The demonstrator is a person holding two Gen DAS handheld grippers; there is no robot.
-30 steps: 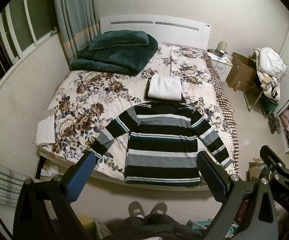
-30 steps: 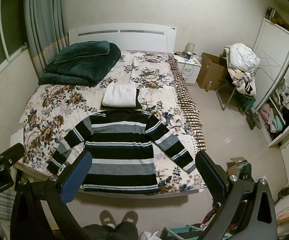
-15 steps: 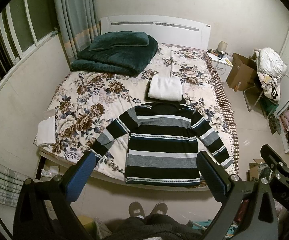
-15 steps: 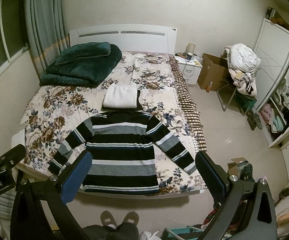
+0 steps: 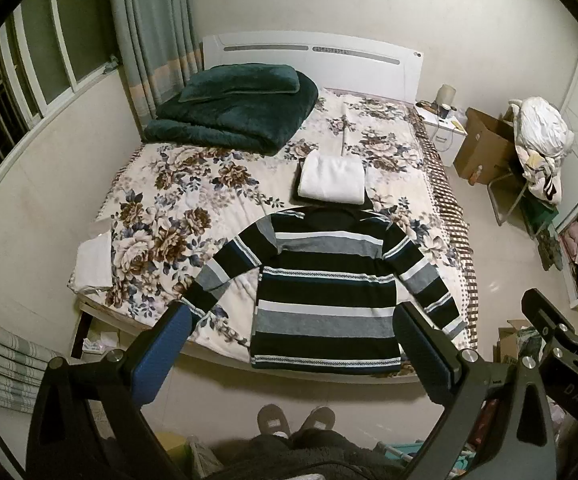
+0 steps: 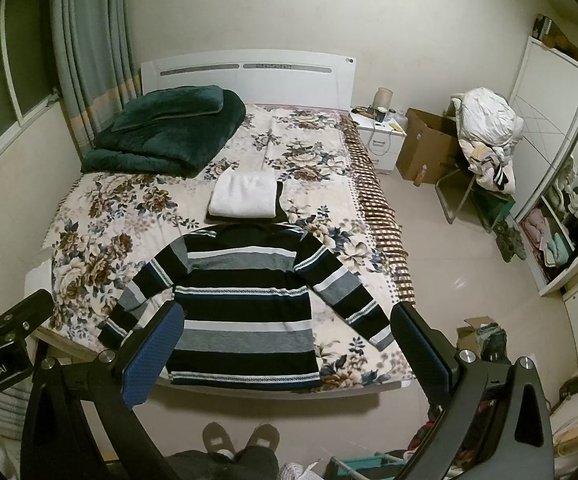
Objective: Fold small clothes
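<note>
A black, grey and white striped sweater lies flat, sleeves spread, at the foot of the flowered bed. Behind its collar rests a folded white garment on a dark folded one. My left gripper is open and hangs in the air above the bed's foot edge, holding nothing. High over the same edge, my right gripper is also open and empty. Both are well clear of the sweater.
A folded dark green blanket lies at the head of the bed. A person's slippered feet stand before the bed. To the right are a nightstand, cardboard box, laden chair and shelves.
Both views have drifted slightly; the bed and sweater sit a little lower in frame. Nothing on the bed has moved, and both grippers stay open.
</note>
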